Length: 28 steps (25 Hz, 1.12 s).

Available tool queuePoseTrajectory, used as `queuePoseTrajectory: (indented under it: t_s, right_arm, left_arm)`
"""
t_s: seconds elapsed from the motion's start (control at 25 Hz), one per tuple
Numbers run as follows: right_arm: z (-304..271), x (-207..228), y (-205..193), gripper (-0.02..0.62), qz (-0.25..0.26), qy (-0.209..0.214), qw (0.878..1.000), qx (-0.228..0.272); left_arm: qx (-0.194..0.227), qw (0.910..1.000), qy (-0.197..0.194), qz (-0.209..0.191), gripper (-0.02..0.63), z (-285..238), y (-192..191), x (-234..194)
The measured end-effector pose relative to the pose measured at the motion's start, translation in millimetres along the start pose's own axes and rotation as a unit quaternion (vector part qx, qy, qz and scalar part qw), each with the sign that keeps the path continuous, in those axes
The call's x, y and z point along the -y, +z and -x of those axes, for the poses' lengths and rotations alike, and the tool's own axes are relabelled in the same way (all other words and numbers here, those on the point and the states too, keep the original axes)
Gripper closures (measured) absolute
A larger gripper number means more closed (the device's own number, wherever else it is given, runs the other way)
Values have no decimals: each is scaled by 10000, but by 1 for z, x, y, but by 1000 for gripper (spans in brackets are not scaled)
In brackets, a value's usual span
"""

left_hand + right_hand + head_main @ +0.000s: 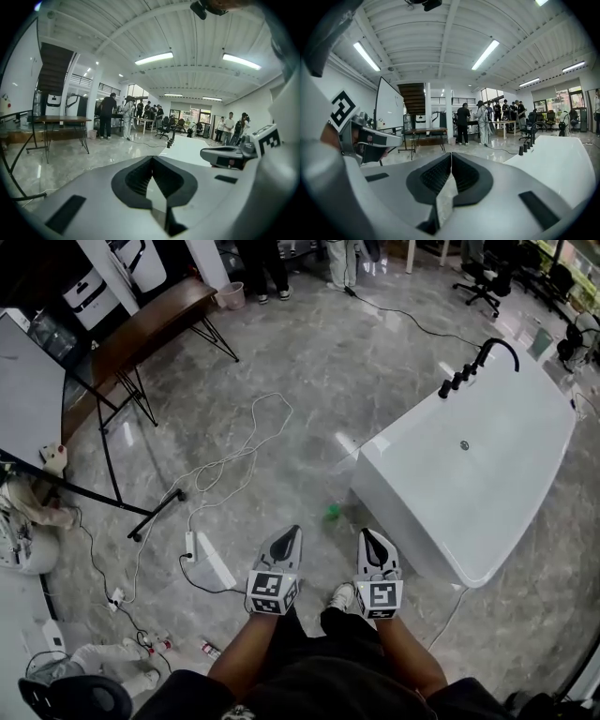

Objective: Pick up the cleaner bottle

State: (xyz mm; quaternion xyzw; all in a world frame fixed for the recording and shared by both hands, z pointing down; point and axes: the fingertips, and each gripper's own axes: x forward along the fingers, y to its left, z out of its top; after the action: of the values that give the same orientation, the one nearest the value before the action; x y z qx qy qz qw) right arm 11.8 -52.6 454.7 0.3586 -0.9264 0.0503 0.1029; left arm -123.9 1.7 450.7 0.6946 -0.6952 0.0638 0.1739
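The floor [309, 381] is polished grey stone, glossy enough to throw back the strip lights [154, 58] on the ribbed white ceiling. A white bathtub [487, 456] stands on it to the right, with a black faucet [478, 362] at its far end. White cables [234, 460] snake across the floor to a power strip [189, 545]. On the left are a long wooden table [141, 329] on black legs and a whiteboard [28, 390]. A group of people [108, 115] stands at the far end.

The cleaner bottle [332, 513] is a small, blurred green shape on the floor, just beside the tub's near corner. It lies ahead of both tools and apart from them.

The left hand-held gripper [293, 532] and right hand-held gripper [366, 535] are side by side. Each has its jaws closed together on nothing.
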Motion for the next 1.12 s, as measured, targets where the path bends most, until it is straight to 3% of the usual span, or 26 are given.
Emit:
queuePoseTrajectory:
  t_s: [0.2,0.44,0.8,0.92,1.12]
  right_arm:
    - [-17,6,-22,578,-115,-239,9994,-212]
    - [-51,12,-50,578,-352,-770,9955,-435]
    - [-122,20,-101,578,-608,-1795,9801,-584]
    - [-140,26,-132,578,-755,-2169,9706,-726]
    - [-174,30,-207,578,-978,-2316,9651,-736]
  left_arm:
    - [-176,9994,-288,25,600,-33,-16,-10]
    - [-383,9946,-922,-299,600,-88,-49,-33]
    - [-758,9776,-1798,-790,600,-168,-119,-89]
    - [-794,9740,-1934,-870,600,-196,-143,-104]
    - [-732,9659,-2124,-1283,598,-241,-214,-114]
